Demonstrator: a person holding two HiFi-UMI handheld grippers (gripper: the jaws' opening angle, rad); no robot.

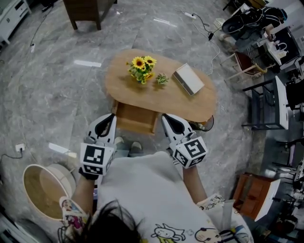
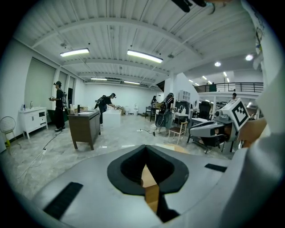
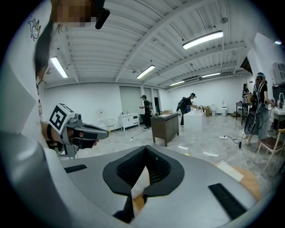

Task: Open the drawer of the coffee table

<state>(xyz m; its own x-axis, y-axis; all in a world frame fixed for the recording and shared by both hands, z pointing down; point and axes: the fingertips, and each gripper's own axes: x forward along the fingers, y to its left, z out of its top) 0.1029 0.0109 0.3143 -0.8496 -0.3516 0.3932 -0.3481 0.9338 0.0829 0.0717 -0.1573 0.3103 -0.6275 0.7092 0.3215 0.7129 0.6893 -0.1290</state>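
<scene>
The oval wooden coffee table (image 1: 142, 97) carries a bunch of sunflowers (image 1: 143, 68), a small green plant (image 1: 162, 78) and a white box (image 1: 188, 79). Its wooden drawer (image 1: 135, 119) stands pulled out from under the near edge. My left gripper (image 1: 111, 117) is just left of the drawer, jaws shut and empty. My right gripper (image 1: 167, 118) is just right of it, also shut and empty. In the left gripper view the shut jaws (image 2: 146, 153) show only a slit of wood. The right gripper view shows the same (image 3: 143, 156).
A round pale wooden tub (image 1: 45, 190) sits on the marble floor at lower left. A dark cabinet (image 1: 85, 12) stands beyond the table. Chairs, racks and cables (image 1: 266, 57) crowd the right side, with a brown box (image 1: 251, 194) at lower right. My feet (image 1: 128, 146) are just before the drawer.
</scene>
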